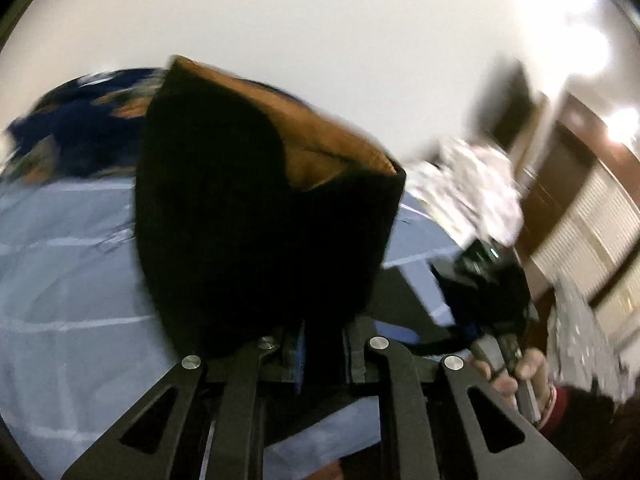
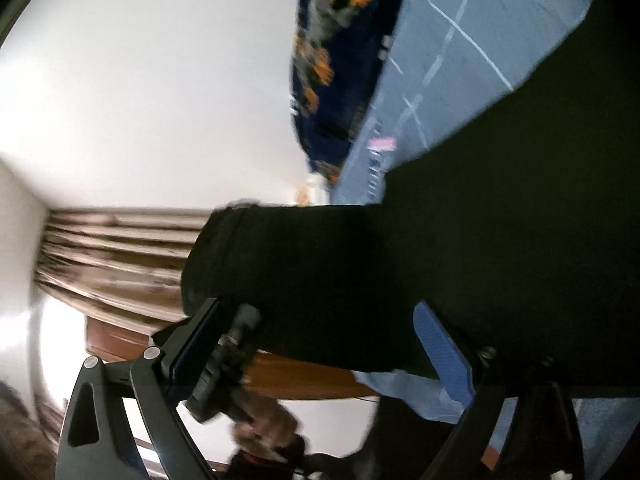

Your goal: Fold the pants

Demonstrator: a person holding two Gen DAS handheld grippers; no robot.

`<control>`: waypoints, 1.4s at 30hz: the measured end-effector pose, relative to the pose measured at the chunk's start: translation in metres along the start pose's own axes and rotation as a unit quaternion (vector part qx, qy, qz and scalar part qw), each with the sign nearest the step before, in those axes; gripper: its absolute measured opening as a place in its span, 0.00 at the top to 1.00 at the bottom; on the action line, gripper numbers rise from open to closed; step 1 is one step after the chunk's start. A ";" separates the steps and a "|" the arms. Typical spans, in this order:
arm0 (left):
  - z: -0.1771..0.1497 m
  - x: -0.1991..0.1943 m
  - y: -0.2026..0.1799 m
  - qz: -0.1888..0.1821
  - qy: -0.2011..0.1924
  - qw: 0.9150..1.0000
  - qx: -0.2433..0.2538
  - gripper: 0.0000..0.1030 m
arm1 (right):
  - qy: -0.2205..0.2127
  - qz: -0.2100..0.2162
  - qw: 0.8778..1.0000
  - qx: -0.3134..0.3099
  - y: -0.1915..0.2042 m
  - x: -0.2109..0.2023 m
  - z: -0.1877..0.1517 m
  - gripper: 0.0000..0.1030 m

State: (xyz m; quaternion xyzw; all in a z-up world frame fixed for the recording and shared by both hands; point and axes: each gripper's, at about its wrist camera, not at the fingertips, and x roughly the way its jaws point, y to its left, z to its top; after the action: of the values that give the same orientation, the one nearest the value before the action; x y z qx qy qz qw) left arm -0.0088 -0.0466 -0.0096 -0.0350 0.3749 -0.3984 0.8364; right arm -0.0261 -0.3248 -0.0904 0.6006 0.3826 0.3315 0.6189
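1. Pants (image 1: pixel 256 216): black cloth with a tan lining, lifted clear of the blue sheet (image 1: pixel 68 264) on the bed. One bunched end stands up in front of your left tongs (image 1: pixel 324 344); the rest drapes dark across the right wrist view.
2. Left tongs: closed tight on a pinch of the pants, cloth rising straight from between the pads.
3. Right tongs (image 2: pixel 320 340): set wide apart. The pants lie across the gap and hide the contact, so you cannot tell whether the pads press on them.
4. Step, as judged: the lift and carry of one end, ahead of laying it over the other.
5. Next move calls for: keeping the left pinch firm, lining up the edges, then lowering the cloth flat onto the sheet.
6. Surroundings: patterned navy bedding (image 2: pixel 328 64) at the bed's far edge; the person's other hand (image 1: pixel 516 372) on the right handle.
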 end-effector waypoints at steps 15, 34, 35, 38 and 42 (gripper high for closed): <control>-0.024 0.048 -0.035 -0.016 0.053 0.996 0.074 0.83 | -0.089 0.009 0.994 0.061 -0.030 -0.073 0.047 0.01; -0.069 0.072 0.047 -0.014 0.126 0.990 -0.063 0.70 | 0.065 -0.209 0.975 -0.042 -0.035 -0.005 0.092 0.02; -0.070 0.072 0.048 -0.014 0.127 0.990 -0.065 0.68 | 0.079 -0.183 0.979 -0.036 -0.035 -0.002 0.093 0.02; -0.072 0.073 0.054 -0.022 0.128 0.988 -0.081 0.66 | 0.116 -0.110 0.986 -0.037 -0.036 0.003 0.099 0.02; -0.072 0.074 0.058 -0.032 0.127 0.986 -0.101 0.66 | 0.122 -0.159 0.979 -0.043 -0.043 0.005 0.107 0.08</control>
State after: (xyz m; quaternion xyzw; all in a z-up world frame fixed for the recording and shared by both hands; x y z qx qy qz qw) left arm 0.0108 -0.0406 -0.1263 -0.0798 0.5152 -0.3864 0.7608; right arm 0.0676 -0.3750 -0.1354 0.4595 0.5312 0.3154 0.6381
